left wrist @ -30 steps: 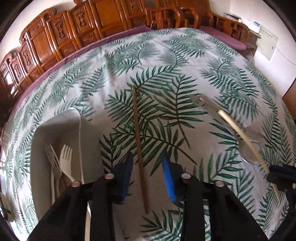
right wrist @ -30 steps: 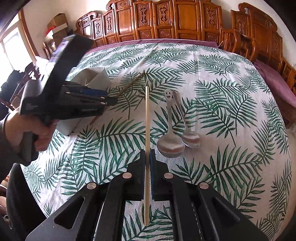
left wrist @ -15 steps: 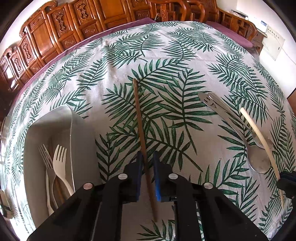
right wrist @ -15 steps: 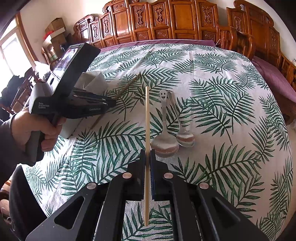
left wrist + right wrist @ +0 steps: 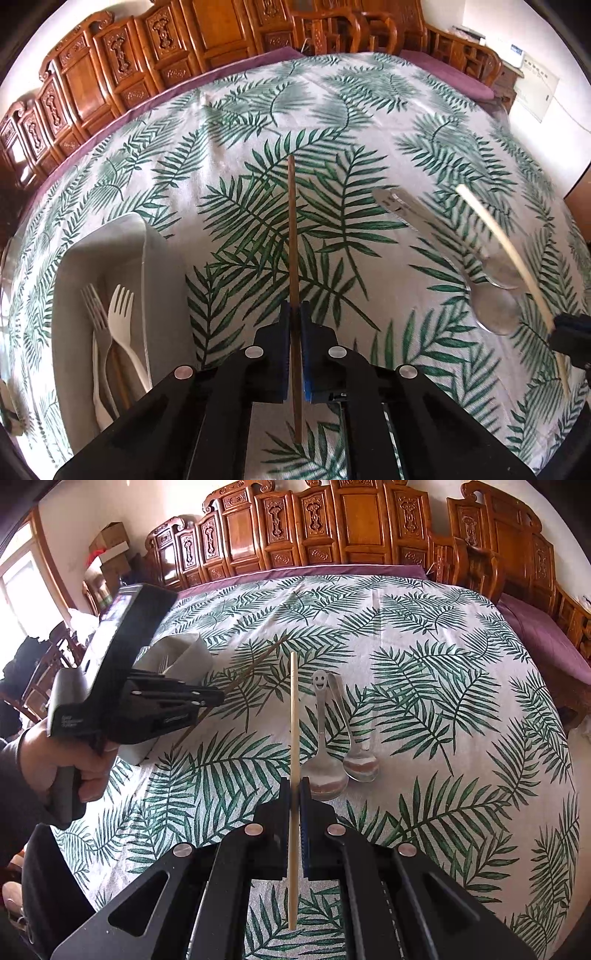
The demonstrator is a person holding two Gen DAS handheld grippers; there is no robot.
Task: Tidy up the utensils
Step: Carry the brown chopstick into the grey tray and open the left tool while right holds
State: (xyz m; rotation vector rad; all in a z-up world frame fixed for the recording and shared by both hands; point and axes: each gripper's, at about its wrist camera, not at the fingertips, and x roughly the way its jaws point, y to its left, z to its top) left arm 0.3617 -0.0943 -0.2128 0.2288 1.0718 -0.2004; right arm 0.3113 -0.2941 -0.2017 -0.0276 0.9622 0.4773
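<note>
My left gripper [image 5: 294, 308] is shut on a dark brown chopstick [image 5: 291, 229] and holds it off the leaf-print tablecloth. My right gripper [image 5: 294, 786] is shut on a pale chopstick [image 5: 293, 716], held above the cloth. The left gripper [image 5: 212, 699] with its brown chopstick [image 5: 258, 661] also shows in the right wrist view. Two metal spoons [image 5: 327, 775] lie side by side on the cloth just right of my right gripper; they also show in the left wrist view [image 5: 491, 295]. A grey utensil tray [image 5: 122, 243] at the left holds forks [image 5: 110, 325].
The pale chopstick [image 5: 509, 254] and the right gripper's tip [image 5: 572, 332] show at the right of the left wrist view. The grey tray [image 5: 192, 653] sits behind the left gripper. Carved wooden chairs [image 5: 332, 528] ring the table's far edge.
My left gripper has closed on the brown chopstick and lifted it off the cloth. My right gripper has kept its hold on the pale chopstick and moved only slightly.
</note>
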